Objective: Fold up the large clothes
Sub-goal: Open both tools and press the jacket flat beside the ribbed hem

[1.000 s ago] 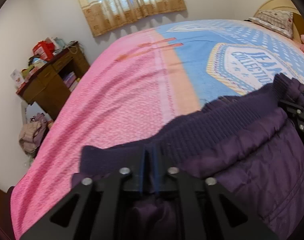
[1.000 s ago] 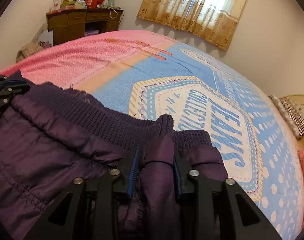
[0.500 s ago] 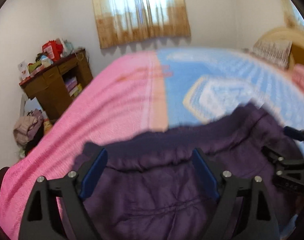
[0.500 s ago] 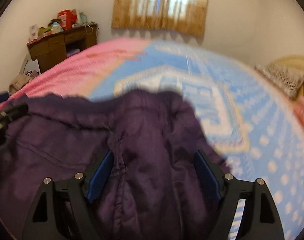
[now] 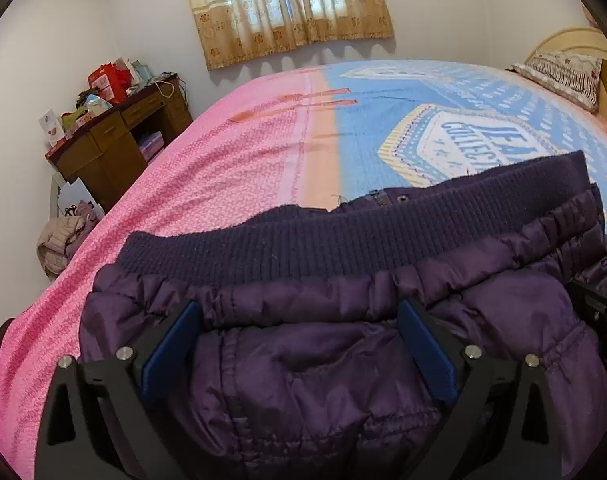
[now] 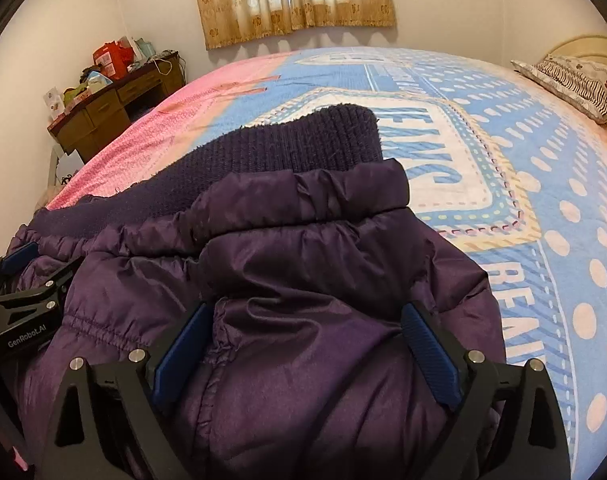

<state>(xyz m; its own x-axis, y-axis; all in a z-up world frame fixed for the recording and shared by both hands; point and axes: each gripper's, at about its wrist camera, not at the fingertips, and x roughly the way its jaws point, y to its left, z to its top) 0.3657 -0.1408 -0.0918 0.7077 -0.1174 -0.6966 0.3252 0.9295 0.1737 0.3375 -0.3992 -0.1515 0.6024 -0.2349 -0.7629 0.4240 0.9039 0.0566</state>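
Left wrist view: the left gripper point(image 5: 299, 344) hangs low over a purple padded jacket point(image 5: 343, 360), its two blue-padded fingers point(image 5: 171, 344) spread wide apart with nothing held between them. The jacket lies on the near part of the bedspread point(image 5: 231, 168), bunched, with its dark ribbed knit hem point(image 5: 343, 232) turned toward the far side of the bedspread and straddling the pink and blue halves. A metal snap point(image 5: 402, 199) shows just beyond the hem. Past the bedspread's left edge stand a cluttered wooden desk point(image 5: 115, 140) and a heap of clothes point(image 5: 61, 240) on the floor; a curtain point(image 5: 287, 4) hangs behind its far edge.

Right wrist view: the right gripper point(image 6: 307, 344) is likewise spread open above the jacket point(image 6: 303, 280), with the fabric mounded between its blue pads but not pinched. The left gripper point(image 6: 19, 300) sits over the jacket's left side. A striped pillow point(image 6: 575, 80) rests at the bedspread's point(image 6: 543, 200) far right corner.
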